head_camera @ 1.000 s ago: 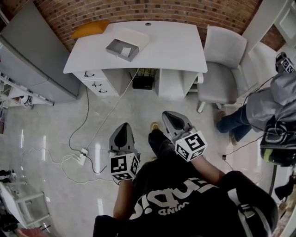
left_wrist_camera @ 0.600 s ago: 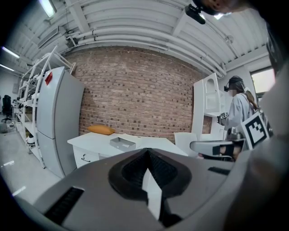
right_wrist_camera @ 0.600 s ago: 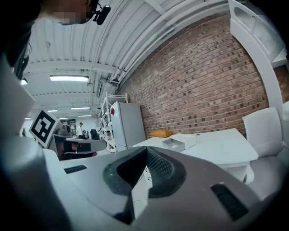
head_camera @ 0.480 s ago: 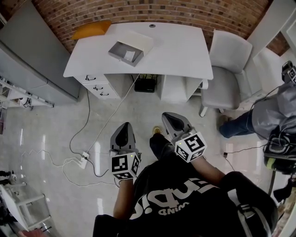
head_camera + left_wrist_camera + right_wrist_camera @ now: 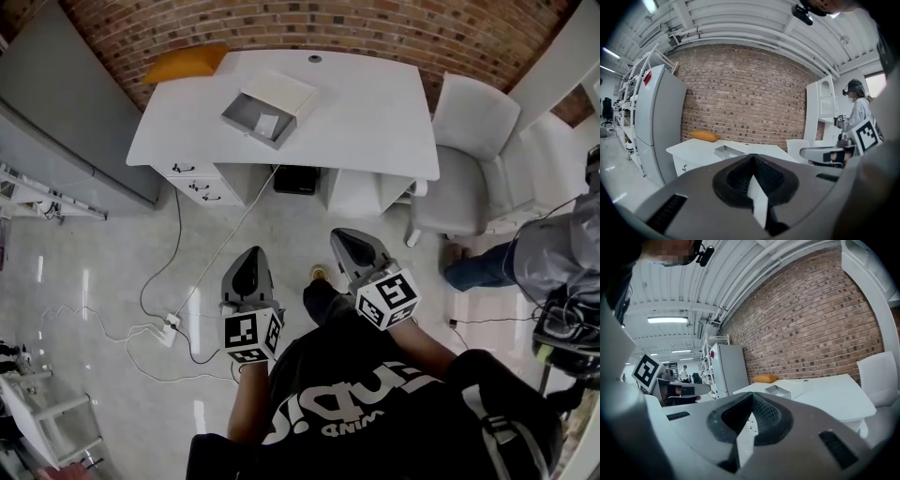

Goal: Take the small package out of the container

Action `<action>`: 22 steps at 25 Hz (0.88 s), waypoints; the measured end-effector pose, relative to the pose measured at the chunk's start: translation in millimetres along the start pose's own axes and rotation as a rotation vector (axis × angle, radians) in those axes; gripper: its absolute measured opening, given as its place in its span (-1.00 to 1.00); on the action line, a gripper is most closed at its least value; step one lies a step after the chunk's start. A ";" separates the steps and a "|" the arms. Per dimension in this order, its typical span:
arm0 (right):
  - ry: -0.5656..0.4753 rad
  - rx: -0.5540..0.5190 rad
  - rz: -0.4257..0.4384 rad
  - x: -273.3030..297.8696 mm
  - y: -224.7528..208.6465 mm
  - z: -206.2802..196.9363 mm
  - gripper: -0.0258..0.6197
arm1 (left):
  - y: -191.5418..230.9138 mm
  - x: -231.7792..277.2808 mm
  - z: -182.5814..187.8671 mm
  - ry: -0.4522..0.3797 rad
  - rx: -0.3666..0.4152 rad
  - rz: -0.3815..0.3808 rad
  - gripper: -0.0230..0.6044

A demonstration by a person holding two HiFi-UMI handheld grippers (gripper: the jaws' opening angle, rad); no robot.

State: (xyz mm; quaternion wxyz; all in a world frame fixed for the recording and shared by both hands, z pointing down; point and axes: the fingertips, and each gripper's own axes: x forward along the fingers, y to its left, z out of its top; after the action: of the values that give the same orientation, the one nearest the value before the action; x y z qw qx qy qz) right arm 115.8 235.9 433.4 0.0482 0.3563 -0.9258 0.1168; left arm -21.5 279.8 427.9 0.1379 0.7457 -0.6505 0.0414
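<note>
An open grey container (image 5: pixel 255 119) stands on the white desk (image 5: pixel 366 112), far ahead of me, with its white lid (image 5: pixel 284 91) right behind it. A small white package (image 5: pixel 267 125) lies inside it. Both grippers hang over the floor, well short of the desk. My left gripper (image 5: pixel 248 257) is shut and holds nothing. My right gripper (image 5: pixel 344 238) is also shut and holds nothing. In the left gripper view the container (image 5: pixel 727 151) shows beyond the closed left gripper (image 5: pixel 752 160). The right gripper view has the container (image 5: pixel 778 391) past the closed right gripper (image 5: pixel 751 400).
An orange cushion (image 5: pixel 186 63) lies at the desk's back left. Drawers (image 5: pixel 199 178) and a black box (image 5: pixel 294 179) sit under the desk. A white chair (image 5: pixel 469 150) stands to its right, a person (image 5: pixel 553 253) beyond it. Cables and a power strip (image 5: pixel 167 324) lie on the floor by a grey cabinet (image 5: pixel 56 122).
The desk and container have slid lower in the head view, so I have come a little closer. Both grippers keep their place and stay shut. The person at right shifted rightward.
</note>
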 end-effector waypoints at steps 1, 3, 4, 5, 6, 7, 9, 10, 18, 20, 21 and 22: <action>0.000 0.000 0.002 6.0 -3.8 2.7 -0.92 | 2.4 5.8 2.4 0.001 0.000 0.002 -0.91; 0.001 -0.001 0.010 17.9 -10.6 7.6 -0.92 | 6.7 17.2 6.7 0.002 -0.001 0.007 -0.91; 0.002 -0.001 0.016 23.6 -14.0 9.7 -0.92 | 8.4 22.7 8.8 0.002 -0.002 0.011 -0.91; 0.003 -0.002 0.021 29.0 -17.5 11.4 -0.92 | 9.9 28.2 10.7 0.002 -0.001 0.014 -0.91; 0.004 -0.002 0.027 34.5 -21.2 12.8 -0.92 | 11.3 33.6 12.3 0.002 -0.001 0.018 -0.91; 0.004 -0.003 0.032 40.0 -24.9 14.0 -0.92 | 12.8 39.1 13.7 0.002 -0.001 0.022 -0.91; 0.004 -0.005 0.044 51.0 -31.4 16.6 -0.92 | 16.7 49.7 15.7 0.004 -0.003 0.030 -0.91; 0.005 -0.005 0.050 56.3 -34.2 18.2 -0.92 | 18.7 54.7 16.9 0.005 -0.005 0.035 -0.91; -0.004 -0.009 0.091 89.0 -66.1 31.5 -0.92 | 21.1 93.5 33.0 -0.009 0.013 0.065 -0.91; -0.001 -0.008 0.098 96.5 -74.1 32.8 -0.92 | 24.2 101.0 37.3 -0.013 0.016 0.078 -0.91; 0.000 -0.007 0.100 100.0 -77.5 33.1 -0.92 | 26.4 104.2 38.6 -0.015 0.016 0.085 -0.91; 0.001 -0.006 0.103 103.2 -80.4 33.0 -0.92 | 28.5 106.9 39.1 -0.015 0.015 0.092 -0.91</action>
State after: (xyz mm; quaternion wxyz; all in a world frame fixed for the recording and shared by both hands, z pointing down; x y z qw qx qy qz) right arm 93.0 102.9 433.8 0.0439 0.3081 -0.9432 0.1163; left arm -38.0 163.8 420.6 0.1254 0.7161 -0.6850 0.0468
